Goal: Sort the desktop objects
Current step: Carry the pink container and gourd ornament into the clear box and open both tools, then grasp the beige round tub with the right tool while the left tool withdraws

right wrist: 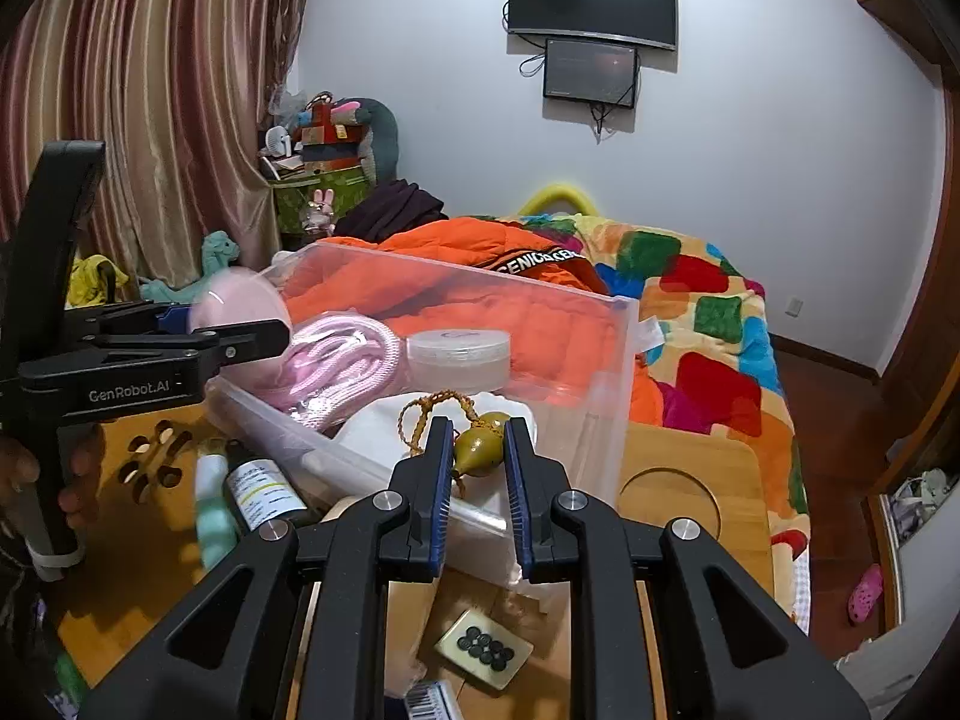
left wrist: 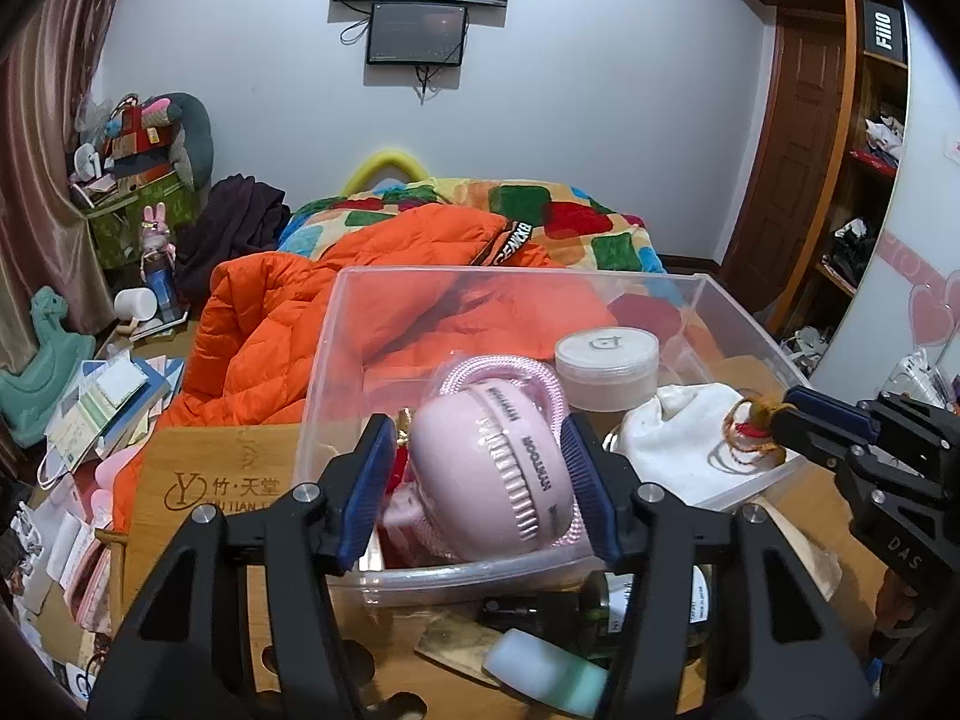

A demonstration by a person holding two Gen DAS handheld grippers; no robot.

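**Two grips over the clear bin: a hard pink fan and a small gourd charm**

The left gripper point(left wrist: 474, 474) stands about half open with the pink handheld fan point(left wrist: 495, 468) between its blue pads; the pads sit against the fan's sides, so it appears held, low inside the clear plastic bin point(left wrist: 744, 315). The fan looks like a light, rigid plastic shell, smooth and rounded, so it could roll or slip out of a pinch. The ribbed rim gives the pads better bite than the domed face. Its pink braided cord point(right wrist: 342, 372) is loose and soft, coiled in the bin, and may snag on the wall.

The right gripper point(right wrist: 477, 450) is closed tight on a small olive-green gourd charm point(right wrist: 477, 447), over the white cloth point(left wrist: 672, 444) at the bin's near corner. The gourd seems hard, glossy and very light; its waist is the safest hold. Its knotted tan string point(right wrist: 432, 414) hangs free and limp.

A round lidded jar point(left wrist: 606, 369) already rests in the bin on the wooden desk point(right wrist: 678, 480).
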